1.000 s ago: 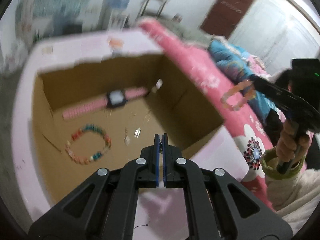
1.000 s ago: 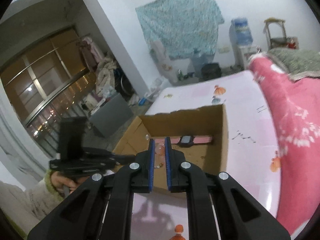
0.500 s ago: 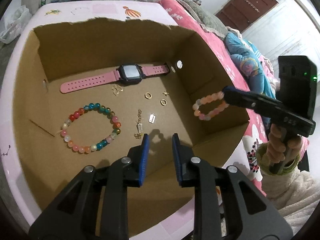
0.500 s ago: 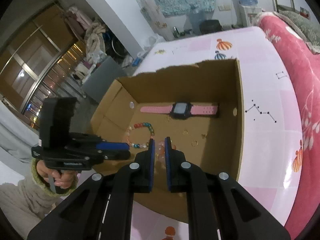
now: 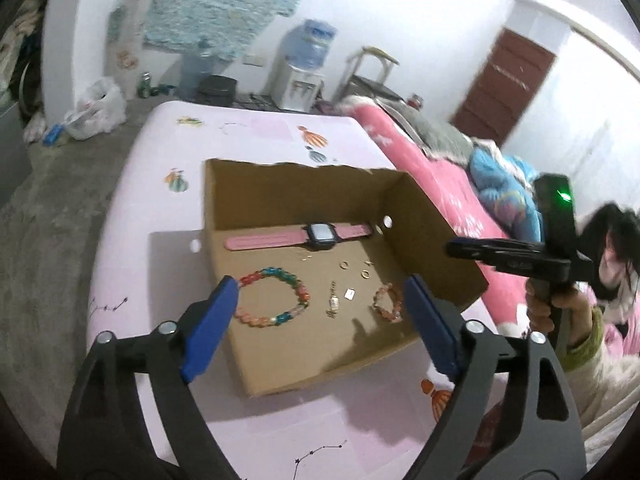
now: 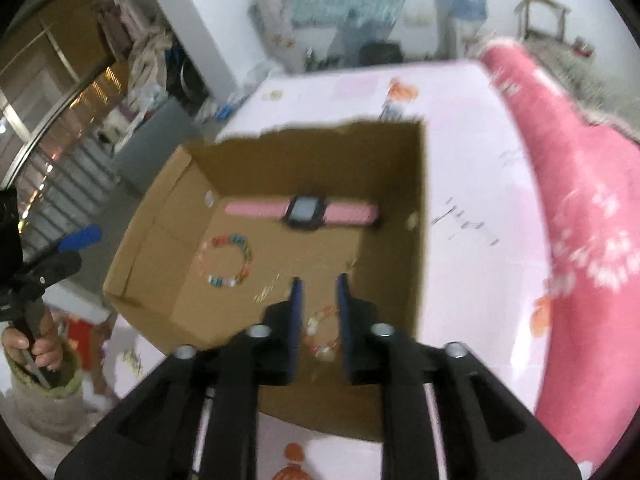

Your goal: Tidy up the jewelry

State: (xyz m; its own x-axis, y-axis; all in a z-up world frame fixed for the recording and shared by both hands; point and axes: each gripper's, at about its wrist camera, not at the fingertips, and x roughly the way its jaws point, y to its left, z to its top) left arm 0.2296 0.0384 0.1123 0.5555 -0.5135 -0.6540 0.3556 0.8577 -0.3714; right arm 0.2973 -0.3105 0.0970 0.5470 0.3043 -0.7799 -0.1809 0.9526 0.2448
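Two bead bracelets lie on the floor of the open cardboard box (image 5: 424, 240), one to each side of the small metal pieces. The peach bracelet (image 5: 387, 303) rests flat just inside the right-hand finger of the left gripper (image 5: 322, 300) as that camera frames it, near the box's right wall. In the right wrist view the same peach bracelet (image 6: 320, 334) sits between the blue pads of the right gripper (image 6: 319, 286), below the tips; no pad presses on it, though blur hides fine detail.

The multicolour bracelet (image 5: 272, 298) lies flat just ahead of the left-hand finger of the left gripper. Between the two bracelets: a gold clasp-like charm (image 5: 333, 303), a small white tag (image 5: 349, 293), and farther ahead two gold rings (image 5: 344, 265). Beyond these, against the far wall, the pink-strapped watch (image 5: 304, 236) lies stretched out, face up.

Left gripper: fingers spread wide apart, having just been opening, nothing between them; they hang above the box's near half. Right gripper: fingers parted to a narrow gap, having just been opening, the peach bracelet loose on the cardboard beneath that gap.

The box stands on a pale pink bench (image 5: 160, 208) printed with small balloon figures. To the right of the fingers runs a bed with a deep pink floral blanket (image 6: 580, 208). A hand (image 5: 548, 308) in a green-cuffed sleeve holds the right gripper's handle.
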